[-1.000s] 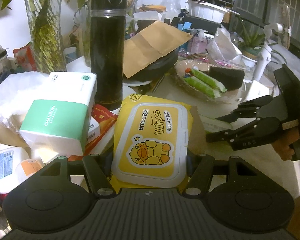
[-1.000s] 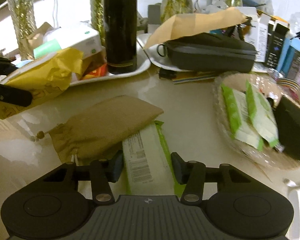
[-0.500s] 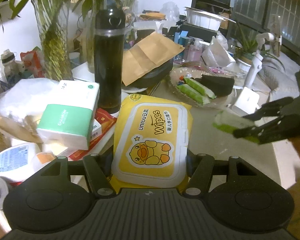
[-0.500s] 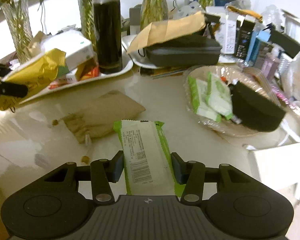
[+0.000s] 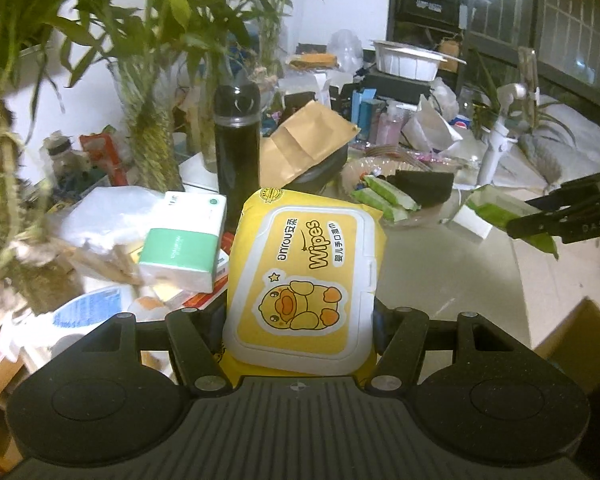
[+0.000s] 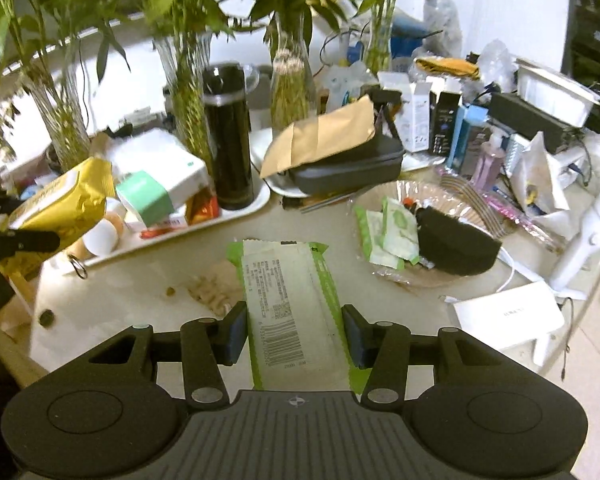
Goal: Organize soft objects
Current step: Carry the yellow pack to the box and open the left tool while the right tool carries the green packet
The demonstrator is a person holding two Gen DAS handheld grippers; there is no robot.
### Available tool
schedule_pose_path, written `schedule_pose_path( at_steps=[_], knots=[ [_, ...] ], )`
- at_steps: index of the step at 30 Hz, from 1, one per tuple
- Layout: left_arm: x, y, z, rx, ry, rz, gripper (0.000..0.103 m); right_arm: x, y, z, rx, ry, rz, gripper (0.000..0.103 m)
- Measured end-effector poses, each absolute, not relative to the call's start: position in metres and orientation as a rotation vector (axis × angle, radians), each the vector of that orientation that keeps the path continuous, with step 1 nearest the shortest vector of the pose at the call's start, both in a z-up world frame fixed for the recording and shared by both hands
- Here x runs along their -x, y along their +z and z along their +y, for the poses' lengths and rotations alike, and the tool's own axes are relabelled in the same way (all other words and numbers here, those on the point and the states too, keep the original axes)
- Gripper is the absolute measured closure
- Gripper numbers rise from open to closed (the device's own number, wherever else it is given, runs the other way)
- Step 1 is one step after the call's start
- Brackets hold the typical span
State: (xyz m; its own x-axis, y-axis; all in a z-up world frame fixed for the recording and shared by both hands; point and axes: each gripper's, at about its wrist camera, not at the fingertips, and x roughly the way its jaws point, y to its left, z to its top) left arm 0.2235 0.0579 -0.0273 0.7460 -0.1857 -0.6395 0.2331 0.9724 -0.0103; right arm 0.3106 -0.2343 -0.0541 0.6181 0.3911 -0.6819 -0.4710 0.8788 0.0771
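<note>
So the big change: both packs are off the table [image 6: 380, 304] now. A second ago the green one was lying flat with a brown drawstring pouch flopped over its corner, and the yellow one was down low over the tray. Now both hang in the air, with the clutter dropped well below them.

Biggest thing first: the yellow wipes pack [image 5: 304, 276] with the duck on it. The left gripper [image 5: 300, 320] has its fingers pinching it from both sides, pack sticking out toward 12 o'clock in the left wrist view. From the right wrist view you can see it over at 9 o'clock, clear above the white tray [image 6: 236, 216].

Next, the green wipes pack [image 6: 296, 304], barcode side up. The right gripper [image 6: 296, 332] is clamped on its sides the same way. In the left view it shows at 3 o'clock, held up in the air.

The brown pouch [image 6: 216, 288] is left on the table, peeking out at about 9 o'clock from under the green pack.

My read: pickup is done for both, and what's left is carrying them somewhere to group them. The glass dish [image 6: 452, 196] at 2 o'clock already has small green packets in it, so that's a plausible spot, but I can't tell for sure.
</note>
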Motion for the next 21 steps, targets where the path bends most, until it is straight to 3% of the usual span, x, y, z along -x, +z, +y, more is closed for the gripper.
schedule_pose_path(
  at_steps=[21],
  knots=[
    [-0.133,0.042,0.043,-0.010,-0.140,0.667,0.040,-0.195,0.017,-0.256,0.050,0.518,0.667,0.051]
  ],
)
